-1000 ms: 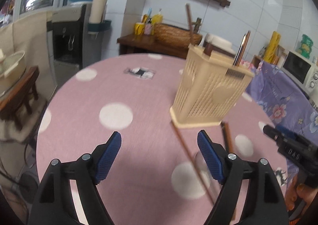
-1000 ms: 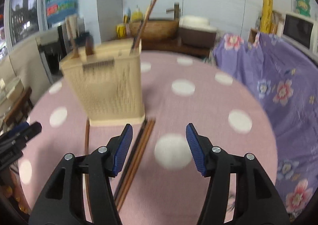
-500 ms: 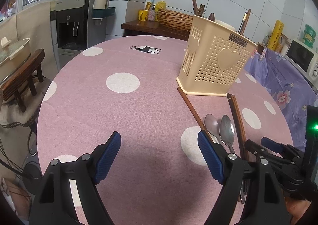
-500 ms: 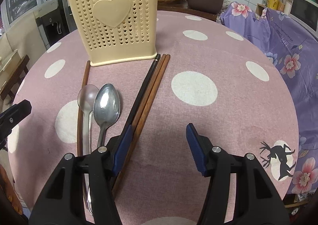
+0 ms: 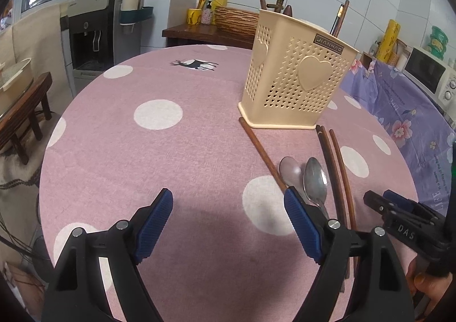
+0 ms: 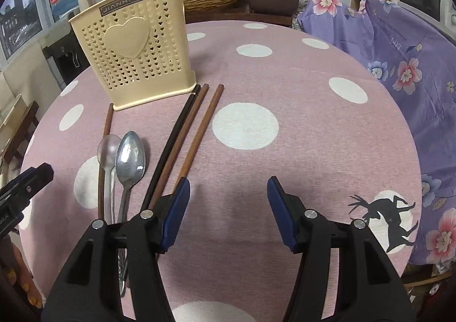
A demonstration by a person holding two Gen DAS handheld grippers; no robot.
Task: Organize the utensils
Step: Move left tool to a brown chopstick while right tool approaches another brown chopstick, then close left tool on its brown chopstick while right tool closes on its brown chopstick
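Left wrist view: we see the left gripper (image 5: 228,225) with its jaws spread wide and nothing between them, hovering over the round table (image 5: 142,174) with its pink, white-dotted cloth. We note a cream utensil holder (image 5: 296,74) standing upright at about 1 o'clock from the gripper, perforated, with a raised heart on each visible face; a few wooden handles stick up out of it. Lying flat between holder and gripper we log a single brown chopstick (image 5: 262,157), a clear plastic spoon (image 5: 290,171), a metal spoon (image 5: 315,179) and three more chopsticks (image 5: 333,168) at 2 o'clock of the pads. The right gripper (image 5: 399,216) enters this view at 3 o'clock, held in a hand (image 5: 430,285).

Right wrist view: we see the right gripper (image 6: 228,205) with jaws apart, narrower than the left, and empty; bare cloth lies between the pads. Its left pad sits just beside the near end of the rightmost brown chopstick (image 6: 199,134); we cannot tell whether they touch. A black chopstick (image 6: 173,139) and another brown one lie side by side just left of it, their far ends at the holder's base (image 6: 128,51). Both spoons, bowls up and touching each other, lie at 10 o'clock, metal one (image 6: 131,157) on the right. A purple floral cloth (image 6: 399,65) covers furniture at 2 o'clock.
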